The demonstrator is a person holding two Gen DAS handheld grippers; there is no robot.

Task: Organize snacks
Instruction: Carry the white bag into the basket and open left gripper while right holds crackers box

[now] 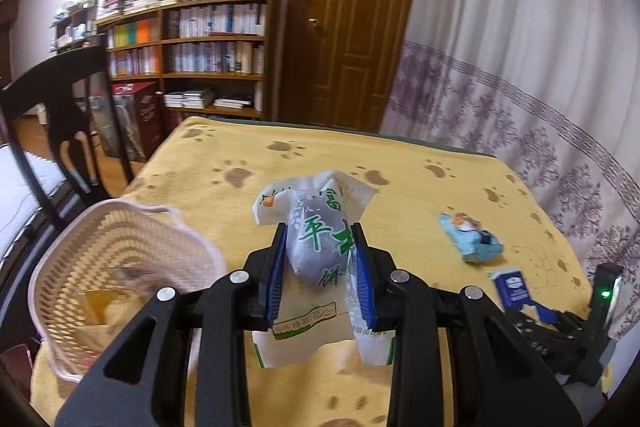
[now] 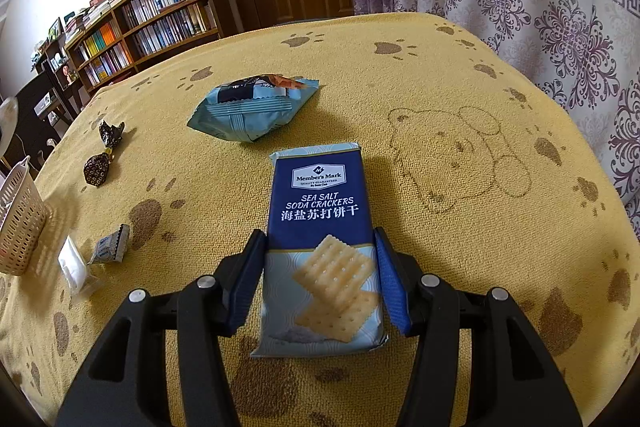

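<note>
The left gripper [image 1: 322, 267] pinches a white pastry packet [image 1: 318, 247], lifted above the worktop [image 1: 400, 167]; its lower end is hidden behind the fingers. At nine o'clock a white basket [image 1: 120, 267] sits, contents blurred. The right gripper [image 2: 320, 279] is spread around a cracker packet [image 2: 322, 235] lying flat; contact is unclear. At eleven o'clock lies a light-blue snack bag [image 2: 248, 107].

Yellow cloth [image 2: 460, 75] with brown paw prints; navy-and-pale-blue cracker packet [image 2: 322, 247]; light-blue snack bag [image 2: 248, 111]; white packet [image 1: 320, 247], green lettering.
</note>
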